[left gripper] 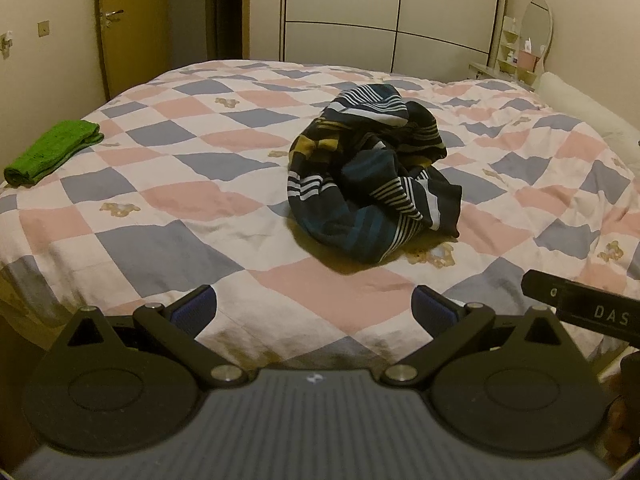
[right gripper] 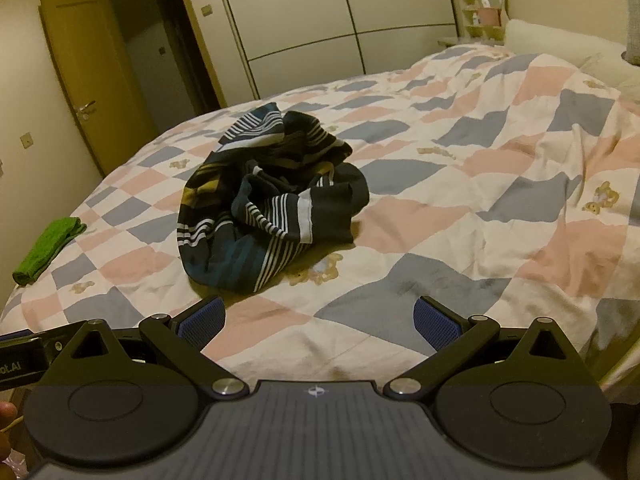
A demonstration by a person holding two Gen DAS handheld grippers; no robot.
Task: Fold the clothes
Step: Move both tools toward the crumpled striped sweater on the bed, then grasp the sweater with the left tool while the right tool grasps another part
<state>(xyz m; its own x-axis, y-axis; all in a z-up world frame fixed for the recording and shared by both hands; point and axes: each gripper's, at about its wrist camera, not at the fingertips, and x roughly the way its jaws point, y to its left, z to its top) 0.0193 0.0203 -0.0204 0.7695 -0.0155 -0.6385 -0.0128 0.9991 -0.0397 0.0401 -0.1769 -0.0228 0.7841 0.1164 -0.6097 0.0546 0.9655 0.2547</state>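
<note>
Approach is judged best made by bringing both claws in low over the near edge of the bed (left gripper: pixel 132 216) and pinching a visible hem of the striped garment (left gripper: pixel 372 172), not the bulk. Left gripper (left gripper: pixel 314 308) and right gripper (right gripper: pixel 318 318) are both hanging spread and empty. Garment is lying crumpled mid-bed, well apart from them, with a folded green cloth (left gripper: pixel 52 151) sitting at the left edge.

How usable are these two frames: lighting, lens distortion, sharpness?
Left wrist view: dim yellowish indoor light, fisheye bending the white wardrobe panels, crumpled dark striped garment sharp enough. Right wrist view: same warm cast, wood door strongly bowed, dark vignette corners, soft shadow under the garment.
</note>
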